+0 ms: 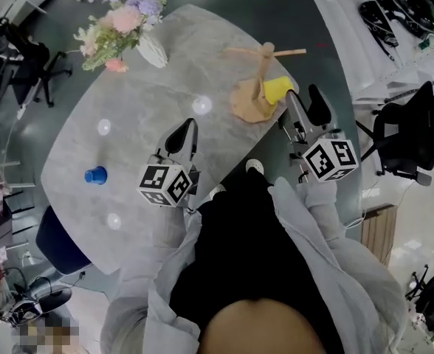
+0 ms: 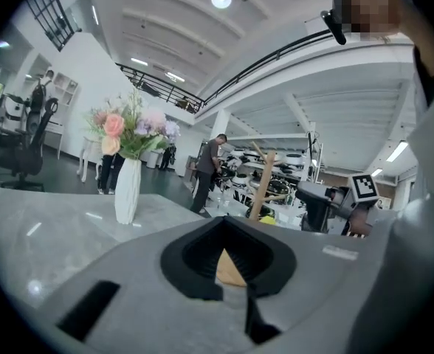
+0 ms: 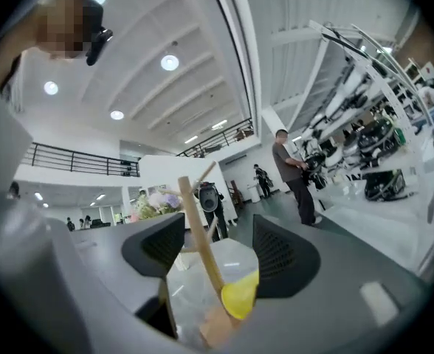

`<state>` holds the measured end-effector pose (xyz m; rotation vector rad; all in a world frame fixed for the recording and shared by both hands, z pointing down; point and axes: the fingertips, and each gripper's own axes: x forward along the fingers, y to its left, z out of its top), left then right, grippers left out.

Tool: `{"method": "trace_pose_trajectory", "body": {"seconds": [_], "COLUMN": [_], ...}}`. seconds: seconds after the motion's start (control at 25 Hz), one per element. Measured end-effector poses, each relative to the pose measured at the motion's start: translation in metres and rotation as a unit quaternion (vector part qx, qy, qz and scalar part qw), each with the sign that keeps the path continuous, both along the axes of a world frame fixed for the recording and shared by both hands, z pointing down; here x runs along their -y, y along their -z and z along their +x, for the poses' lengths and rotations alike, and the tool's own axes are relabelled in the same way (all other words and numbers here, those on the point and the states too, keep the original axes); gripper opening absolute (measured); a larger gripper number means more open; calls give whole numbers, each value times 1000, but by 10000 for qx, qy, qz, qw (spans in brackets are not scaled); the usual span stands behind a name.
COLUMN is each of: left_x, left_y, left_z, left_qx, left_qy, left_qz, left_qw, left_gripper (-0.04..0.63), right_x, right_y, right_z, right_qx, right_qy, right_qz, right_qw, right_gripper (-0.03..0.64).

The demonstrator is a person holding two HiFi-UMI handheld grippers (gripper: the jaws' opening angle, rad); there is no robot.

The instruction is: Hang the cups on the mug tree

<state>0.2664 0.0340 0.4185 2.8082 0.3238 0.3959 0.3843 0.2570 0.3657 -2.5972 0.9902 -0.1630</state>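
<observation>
The right tool (image 1: 302, 98) stands spread and empty, just short of the yellow plastic cup (image 1: 276, 88) low against the wooden mug tree (image 1: 262, 65). The left tool (image 1: 187, 130) is pressed together, empty. A small blue cup (image 1: 95, 174) stands well apart on the grey marble table (image 1: 150, 102).

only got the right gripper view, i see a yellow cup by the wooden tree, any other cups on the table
observer: yes, one blue cup sits near the left edge of the table, far from the mug tree.
operator: left one holding anything
observer: no, the left hand-held gripper is shut and empty, over the table's near side.
</observation>
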Motion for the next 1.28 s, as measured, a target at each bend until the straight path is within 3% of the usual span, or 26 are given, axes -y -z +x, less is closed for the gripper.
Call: {"method": "trace_pose_trajectory", "body": {"seconds": [0.12,0.28,0.48,0.64,0.76,0.96,1.28], "left_x": [20,45,84,135,171,219,248], "left_y": [15,24,22,22,18,5,-17], "left_z": [-10,-30,-76,-126,-175,-269,-378], "left_qx": [-213,-386,-419,-381,-338,-216,57], "left_qy": [221,597,1331,2048,2747,3950,5230], "left_qz": [57,108,223,267,273,273,217], "left_qw": [9995,9974,9900,9777,9606,9180,8520], "left_gripper": [3,4,3,3,3,3,3], "right_x": [19,57,131,210,266,351,451], "right_y": [43,84,102,98,86,66,20], "right_z": [-17,-45,-79,-117,-146,-203,-281], "right_qx": [-635,-1164,-1301,-1277,-1173,-1065,-921], "right_qy": [280,830,1881,2763,3455,4501,5577], "right_qz": [-98,-35,249,213,149,20,-429], "right_qw": [9975,9897,9732,9523,9309,8866,8238], "right_gripper": [241,241,241,241,241,241,241]}}
